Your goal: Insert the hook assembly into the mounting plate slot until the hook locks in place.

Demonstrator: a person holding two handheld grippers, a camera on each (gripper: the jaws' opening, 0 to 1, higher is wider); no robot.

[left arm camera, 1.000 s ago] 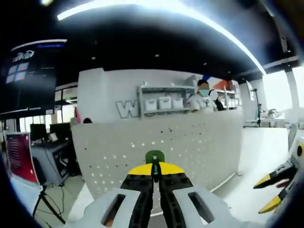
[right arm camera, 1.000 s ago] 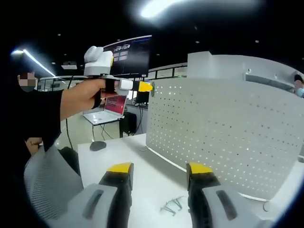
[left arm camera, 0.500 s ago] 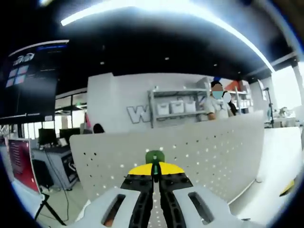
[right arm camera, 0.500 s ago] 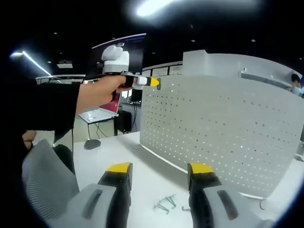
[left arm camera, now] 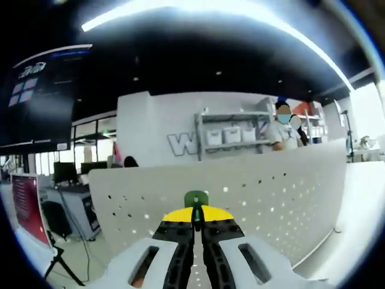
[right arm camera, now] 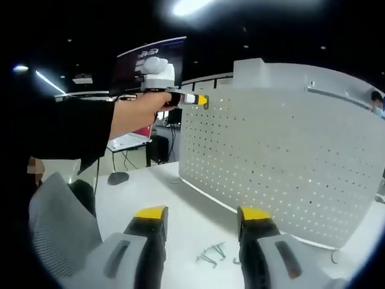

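Note:
My left gripper point(left arm camera: 194, 215) is shut on a small green hook point(left arm camera: 195, 199), whose round top sticks up above the yellow jaw tips. It is held right in front of the white perforated mounting plate point(left arm camera: 252, 198). In the right gripper view the left gripper point(right arm camera: 195, 100) is seen at the plate's upper left corner, the green hook point(right arm camera: 206, 101) touching or nearly touching the plate point(right arm camera: 277, 162). My right gripper point(right arm camera: 201, 215) stands open low over the white table point(right arm camera: 144, 192), nothing between its jaws. Several loose metal hooks point(right arm camera: 210, 254) lie on the table between its jaws.
A person's dark sleeve and hand point(right arm camera: 120, 117) reach across to the plate. A grey mesh chair back point(right arm camera: 57, 220) stands at the lower left. Behind the plate are a shelf with bins point(left arm camera: 231, 132), another person point(left arm camera: 283, 126) and a large dark screen point(left arm camera: 42, 96).
The left gripper has moved closer to the plate's upper left corner with the green hook. The right gripper has hardly moved.

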